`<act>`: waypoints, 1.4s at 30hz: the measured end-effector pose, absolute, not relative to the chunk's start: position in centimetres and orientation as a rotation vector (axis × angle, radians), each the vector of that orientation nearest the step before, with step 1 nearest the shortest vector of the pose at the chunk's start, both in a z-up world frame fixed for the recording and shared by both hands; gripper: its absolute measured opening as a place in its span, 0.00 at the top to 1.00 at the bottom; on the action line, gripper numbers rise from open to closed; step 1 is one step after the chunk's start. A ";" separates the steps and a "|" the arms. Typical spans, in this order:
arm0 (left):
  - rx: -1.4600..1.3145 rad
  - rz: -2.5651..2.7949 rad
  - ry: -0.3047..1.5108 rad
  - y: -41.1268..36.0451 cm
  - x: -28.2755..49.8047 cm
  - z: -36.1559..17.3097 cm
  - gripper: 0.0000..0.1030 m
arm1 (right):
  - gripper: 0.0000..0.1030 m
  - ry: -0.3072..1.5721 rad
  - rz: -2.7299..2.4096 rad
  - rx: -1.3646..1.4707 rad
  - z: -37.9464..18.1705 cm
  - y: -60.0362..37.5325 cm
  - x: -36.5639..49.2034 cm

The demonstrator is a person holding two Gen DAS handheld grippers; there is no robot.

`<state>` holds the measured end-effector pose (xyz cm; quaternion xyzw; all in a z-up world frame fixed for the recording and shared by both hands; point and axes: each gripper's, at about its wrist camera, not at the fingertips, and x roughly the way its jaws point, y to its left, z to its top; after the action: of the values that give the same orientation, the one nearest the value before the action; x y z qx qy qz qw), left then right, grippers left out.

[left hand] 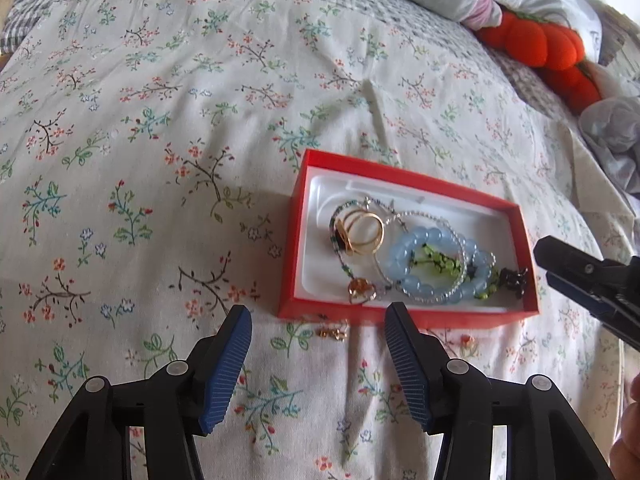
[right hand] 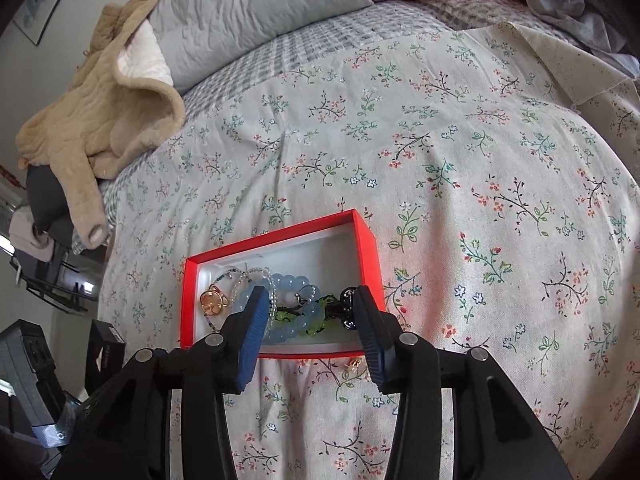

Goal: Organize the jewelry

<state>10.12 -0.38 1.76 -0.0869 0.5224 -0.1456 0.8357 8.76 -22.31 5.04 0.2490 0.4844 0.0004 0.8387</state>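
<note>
Left wrist view, your left gripper (left hand: 318, 344): lower centre, jaws apart, holding nothing.
Red box (left hand: 404, 316): centre right, holding blue bead bracelet (left hand: 420, 256) and gold rings (left hand: 360, 232).
Gold earring (left hand: 332, 334): on floral bedspread (left hand: 160, 160), just below the box.

Right wrist view, your right gripper (right hand: 312, 328): lower centre, jaws parted, empty, over the box's (right hand: 280, 354) near edge.

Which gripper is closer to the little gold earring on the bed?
Left. The left gripper opens right over the gold earring; the right gripper hangs above the red box.
</note>
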 end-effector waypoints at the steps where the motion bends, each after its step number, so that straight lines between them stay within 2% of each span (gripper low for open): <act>1: -0.179 -0.309 1.109 -0.4 9.9 1.7 0.38 | 0.54 1.023 0.004 0.528 5.3 -22.3 8.5; 3: -0.165 -0.306 1.114 -0.6 9.3 1.7 0.32 | 0.53 1.023 0.006 0.527 5.7 -22.1 7.8; 7: -0.136 -0.303 1.133 -0.7 8.2 1.6 0.30 | 0.47 1.043 -0.006 0.510 5.9 -21.7 6.5; 12: -0.112 -0.277 1.143 -0.1 7.1 1.4 0.23 | 0.47 1.082 -0.031 0.481 5.4 -21.5 5.2; 16: -0.122 -0.244 1.148 0.8 6.5 1.0 0.22 | 0.47 1.112 -0.048 0.452 4.7 -21.5 4.3; 21: -0.087 -0.221 1.095 1.4 5.4 0.3 0.17 | 0.47 1.158 -0.095 0.384 3.0 -21.6 3.2; 31: 0.042 -0.253 1.073 1.2 4.7 -3.1 0.16 | 0.47 1.230 -0.113 0.176 -0.9 -22.3 2.1; 36: 0.025 -0.327 1.025 0.9 5.1 -3.3 0.16 | 0.47 1.214 -0.080 0.195 -1.7 -23.4 2.1; 42: -0.006 -0.429 1.055 -0.1 5.9 -4.2 0.18 | 0.47 1.206 -0.071 0.232 -1.8 -23.8 1.5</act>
<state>5.88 -0.07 -4.16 -0.0028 0.4994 -0.2033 0.8422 1.48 -23.83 -1.80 0.1088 0.5659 -0.0332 0.8166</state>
